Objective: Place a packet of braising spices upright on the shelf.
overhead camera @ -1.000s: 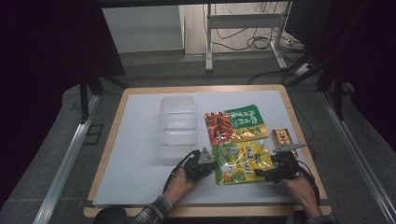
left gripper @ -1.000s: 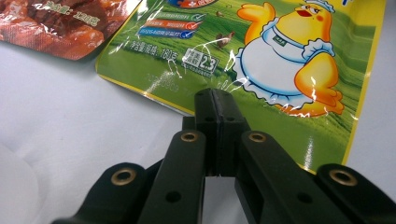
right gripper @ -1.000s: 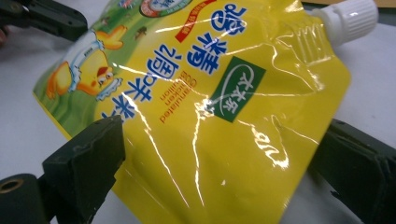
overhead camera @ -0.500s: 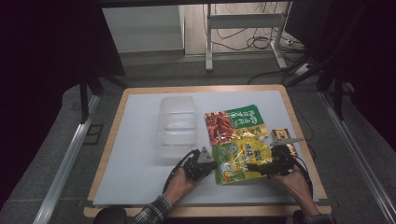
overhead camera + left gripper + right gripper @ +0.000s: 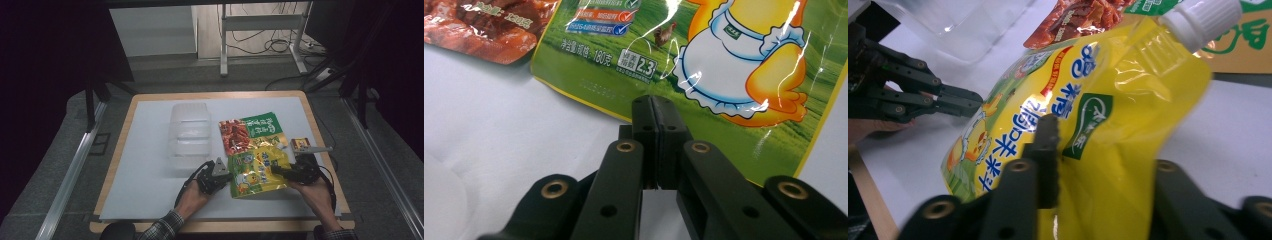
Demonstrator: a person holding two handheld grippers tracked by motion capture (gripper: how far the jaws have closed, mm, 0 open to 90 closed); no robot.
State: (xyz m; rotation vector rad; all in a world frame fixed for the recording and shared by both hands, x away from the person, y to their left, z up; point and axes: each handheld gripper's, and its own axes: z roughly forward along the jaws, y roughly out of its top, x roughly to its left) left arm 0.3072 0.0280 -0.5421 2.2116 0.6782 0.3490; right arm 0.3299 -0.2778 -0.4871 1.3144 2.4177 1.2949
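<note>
A clear box (image 5: pixel 190 134) sits at the white mat's (image 5: pixel 150 165) centre, a red-green packet (image 5: pixel 248 130) at three o'clock, a small carton (image 5: pixel 301 145) beyond.

floor (image 5: pixel 165 65): grey | metal stand (image 5: pixel 260 35) behind | surroundings dark

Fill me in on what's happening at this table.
A person is working a yellow spouted pouch with two handheld grippers. The left gripper is shut on the pouch's edge. The right gripper has just been closing on the other side, with the pouch between its jaws. A red snack bag and a clear container lie behind.
</note>
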